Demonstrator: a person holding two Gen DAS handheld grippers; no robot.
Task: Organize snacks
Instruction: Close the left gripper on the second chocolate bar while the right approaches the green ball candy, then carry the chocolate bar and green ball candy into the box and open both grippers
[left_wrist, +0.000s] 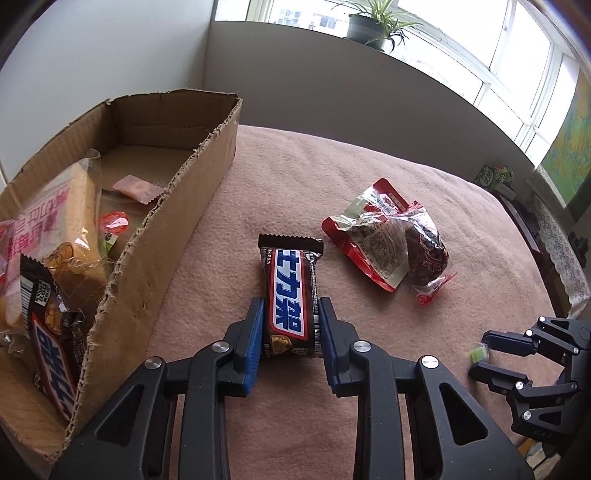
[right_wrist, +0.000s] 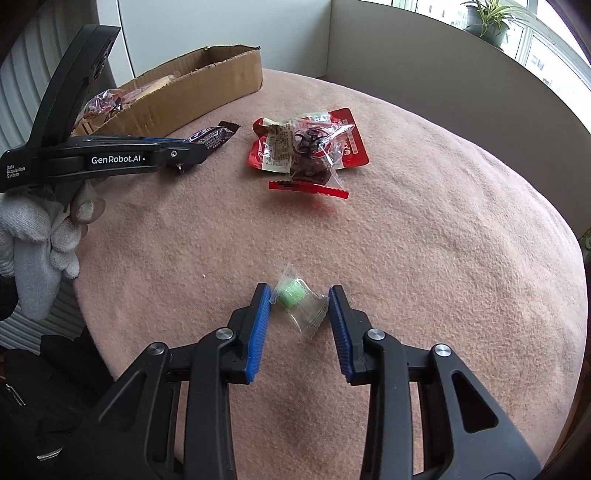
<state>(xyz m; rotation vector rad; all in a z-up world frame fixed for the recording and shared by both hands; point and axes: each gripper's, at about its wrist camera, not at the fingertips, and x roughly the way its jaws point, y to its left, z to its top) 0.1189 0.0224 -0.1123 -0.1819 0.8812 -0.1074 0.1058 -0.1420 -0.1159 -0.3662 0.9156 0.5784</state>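
A dark chocolate bar (left_wrist: 290, 291) with a red and blue label lies on the pink cloth, pointing away from me. My left gripper (left_wrist: 291, 304) is shut on its near half, a blue pad pressed to each long side. The right wrist view shows that gripper (right_wrist: 192, 153) from the side with the bar's end (right_wrist: 212, 137) sticking out. A small green candy (right_wrist: 291, 295) in a clear wrapper lies between the pads of my right gripper (right_wrist: 300, 293). Its jaws stand open, close to the wrapper's edges. The left wrist view has this gripper (left_wrist: 479, 354) low at the right.
An open cardboard box (left_wrist: 147, 277) stands left of the bar and holds bread, another chocolate bar and small sweets. Red snack packets (left_wrist: 384, 240) lie on the cloth (left_wrist: 295, 177) beyond the bar. A white-gloved hand (right_wrist: 37, 251) holds the left gripper. Walls and windows stand behind.
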